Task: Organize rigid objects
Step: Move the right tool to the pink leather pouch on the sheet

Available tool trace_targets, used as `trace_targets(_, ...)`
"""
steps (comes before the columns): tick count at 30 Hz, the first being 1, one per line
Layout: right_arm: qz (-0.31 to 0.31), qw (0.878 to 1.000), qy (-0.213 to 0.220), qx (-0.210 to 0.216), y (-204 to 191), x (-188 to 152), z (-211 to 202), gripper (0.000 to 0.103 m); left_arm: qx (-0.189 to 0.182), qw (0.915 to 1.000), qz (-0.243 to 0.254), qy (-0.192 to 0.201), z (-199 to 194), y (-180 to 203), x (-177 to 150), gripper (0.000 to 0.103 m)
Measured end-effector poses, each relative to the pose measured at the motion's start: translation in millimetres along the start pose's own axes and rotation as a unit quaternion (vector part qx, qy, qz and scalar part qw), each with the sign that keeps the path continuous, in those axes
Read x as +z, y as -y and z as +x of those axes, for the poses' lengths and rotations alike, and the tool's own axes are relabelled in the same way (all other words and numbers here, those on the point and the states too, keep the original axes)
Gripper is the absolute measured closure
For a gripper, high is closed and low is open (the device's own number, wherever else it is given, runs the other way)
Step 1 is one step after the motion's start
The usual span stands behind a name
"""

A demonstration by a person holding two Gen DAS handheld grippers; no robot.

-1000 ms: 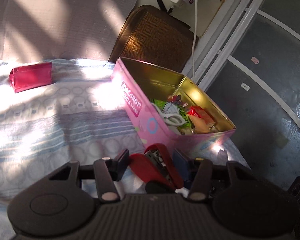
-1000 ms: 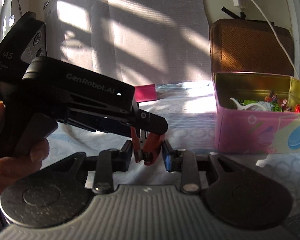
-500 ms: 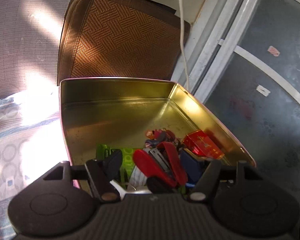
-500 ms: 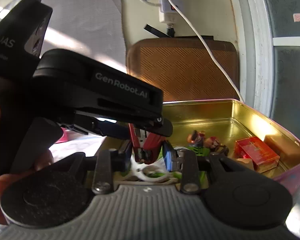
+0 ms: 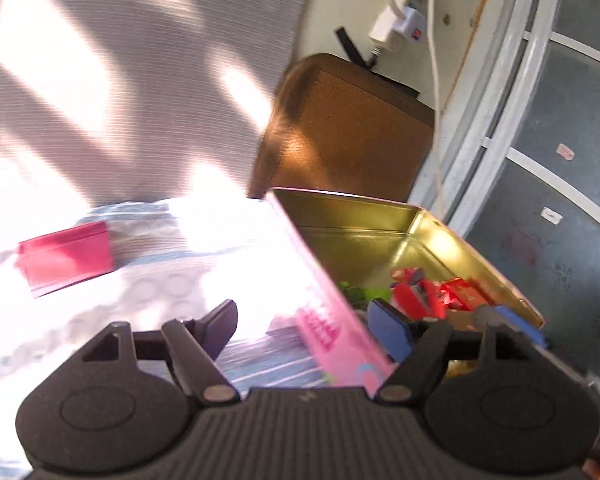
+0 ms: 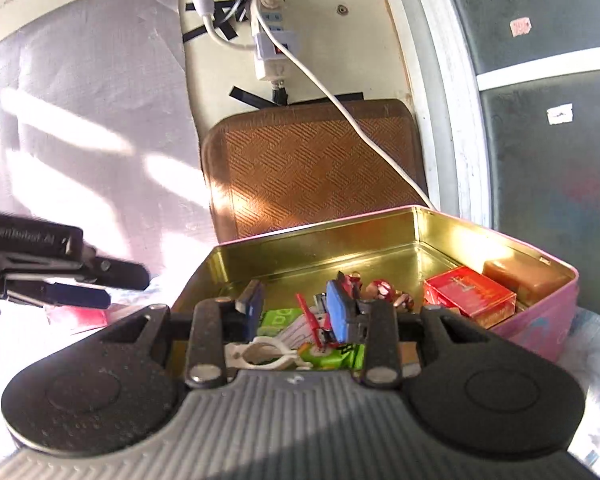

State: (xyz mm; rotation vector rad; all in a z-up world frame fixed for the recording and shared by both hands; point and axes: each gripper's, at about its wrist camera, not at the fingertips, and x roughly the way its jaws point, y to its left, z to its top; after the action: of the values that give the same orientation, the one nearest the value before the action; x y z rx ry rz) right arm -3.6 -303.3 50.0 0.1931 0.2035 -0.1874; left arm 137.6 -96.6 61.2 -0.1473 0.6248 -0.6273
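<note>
A pink tin with a gold inside (image 6: 440, 236) stands open on the bed; it also shows in the left wrist view (image 5: 332, 320). The red stapler (image 6: 320, 320) lies inside it among a green packet (image 6: 280, 318), white scissors (image 6: 260, 354), a red box (image 6: 468, 296) and a small figure (image 6: 384, 290). My right gripper (image 6: 296, 312) is open over the tin, just above the stapler. My left gripper (image 5: 308, 322) is open and empty, straddling the tin's near wall; it also shows at the left of the right wrist view (image 6: 100, 284).
A red pouch (image 5: 66, 254) lies on the patterned bedsheet (image 5: 148, 280) to the left. A brown woven cushion (image 6: 312, 172) leans on the wall behind the tin. A power strip with a white cable (image 6: 272, 54) hangs above it. A glass door (image 6: 540, 120) is at the right.
Both grippers opened and let go of the red stapler, which now lies in the tin. My left gripper pulled back to the left, out of the tin.
</note>
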Motion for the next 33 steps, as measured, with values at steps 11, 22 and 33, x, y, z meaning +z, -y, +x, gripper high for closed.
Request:
trace_targets(11,-0.058,0.972,-0.121,0.193,-131,-15,44,0.052,0.259,0.9646,-0.044,0.017,-49,-146,-45,0.027)
trace_targets(22,-0.066,0.967,-0.173,0.176,-232,4,202,0.019,0.223,0.9614,-0.159,0.031,-63,-192,-42,0.022)
trace_targets(33,0.057,0.925,-0.308,0.216,-202,-20,225,0.079,0.214,0.9470,-0.232,0.057,-78,-225,-39,0.021)
